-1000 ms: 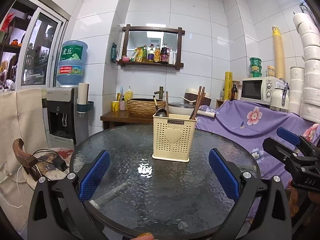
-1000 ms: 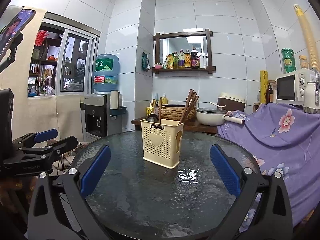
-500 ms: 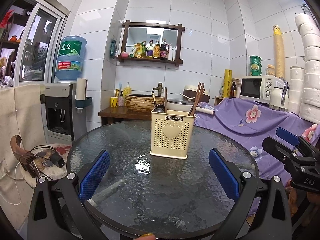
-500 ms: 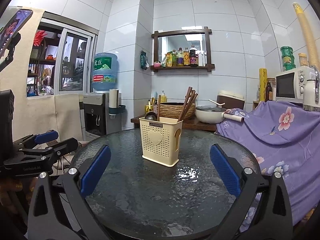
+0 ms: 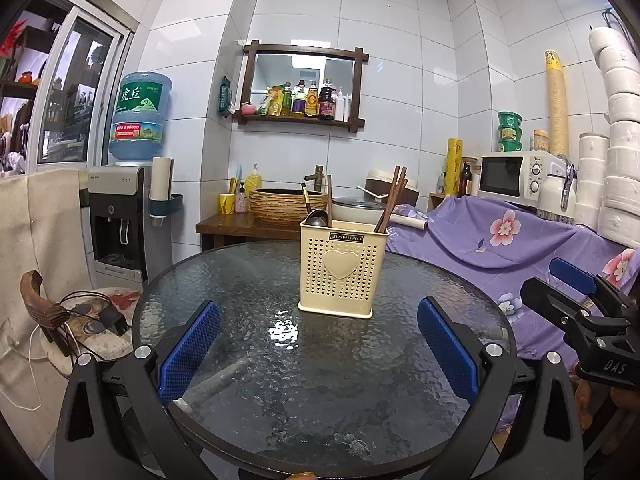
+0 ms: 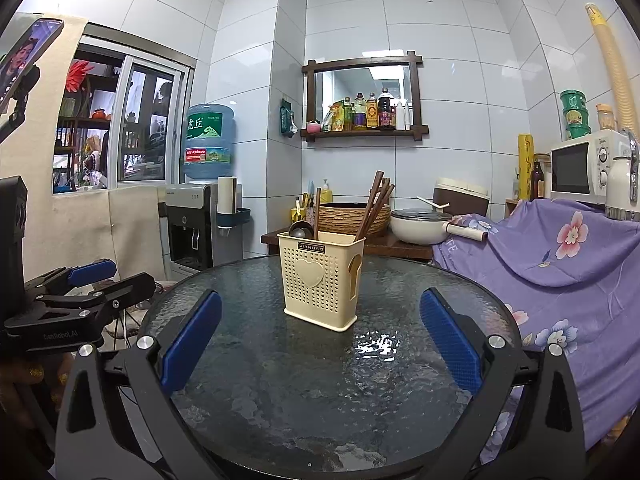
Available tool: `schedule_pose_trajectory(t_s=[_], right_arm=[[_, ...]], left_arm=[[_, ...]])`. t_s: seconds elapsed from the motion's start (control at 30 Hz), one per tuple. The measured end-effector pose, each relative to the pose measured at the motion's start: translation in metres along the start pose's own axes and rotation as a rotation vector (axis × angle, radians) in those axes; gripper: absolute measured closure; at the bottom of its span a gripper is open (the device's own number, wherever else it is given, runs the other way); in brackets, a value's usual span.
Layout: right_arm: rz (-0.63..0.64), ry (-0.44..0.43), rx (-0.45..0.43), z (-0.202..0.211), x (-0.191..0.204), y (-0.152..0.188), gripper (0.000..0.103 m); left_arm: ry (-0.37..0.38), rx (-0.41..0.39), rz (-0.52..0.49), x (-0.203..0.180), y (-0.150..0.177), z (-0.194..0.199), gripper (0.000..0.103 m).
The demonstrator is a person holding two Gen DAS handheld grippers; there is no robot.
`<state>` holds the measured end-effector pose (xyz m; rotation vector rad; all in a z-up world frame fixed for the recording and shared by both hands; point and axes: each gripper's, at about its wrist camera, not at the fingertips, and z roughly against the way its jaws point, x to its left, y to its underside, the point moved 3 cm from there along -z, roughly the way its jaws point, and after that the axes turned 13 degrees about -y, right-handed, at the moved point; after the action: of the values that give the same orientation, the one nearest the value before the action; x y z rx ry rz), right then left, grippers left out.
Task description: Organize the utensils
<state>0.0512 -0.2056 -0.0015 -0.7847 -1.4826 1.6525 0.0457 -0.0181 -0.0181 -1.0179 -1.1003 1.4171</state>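
Both cameras have pulled back and risen a little since the earlier pictures, so the cream basket [image 5: 343, 268] now looks a bit farther away and more of the white wall shows above it. The basket itself has not moved.

The basket stands upright near the middle of the round glass bench [image 5: 280, 360]. It has small holes all over and a heart shape on the front. Brown chopsticks [image 5: 390, 202] stick up out of its right side and lean to the right. A dark ladle [image 5: 317, 216] pokes out of its left side, with a thin wooden handle beside it.

The left gripper [image 5: 320, 350] hangs above the near part of the bench. Its two blue pads [image 5: 188, 350] are wide apart and hold nothing. The right gripper [image 6: 320, 346] is the same: pads [image 6: 450, 346] wide apart, nothing between them. In the right view the basket [image 6: 320, 276] sits well ahead of the gripper, not touching it.

Each gripper shows up at the edge of the other's view, off to the side of the bench.

Behind the bench are a water cooler [image 5: 132, 184], a wall shelf with bottles [image 5: 304, 100], a microwave [image 5: 516, 178] and a purple flowered cloth [image 5: 500, 248].
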Motion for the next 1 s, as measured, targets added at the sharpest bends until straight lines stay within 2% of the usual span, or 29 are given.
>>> schedule_pose_trajectory(t_s=[1.0], right_arm=[[-0.016, 0.012, 0.02, -0.0054, -0.0006, 0.0022, 0.005]], left_arm=[[-0.039, 0.03, -0.039, -0.0089, 0.0039, -0.0047, 0.006]])
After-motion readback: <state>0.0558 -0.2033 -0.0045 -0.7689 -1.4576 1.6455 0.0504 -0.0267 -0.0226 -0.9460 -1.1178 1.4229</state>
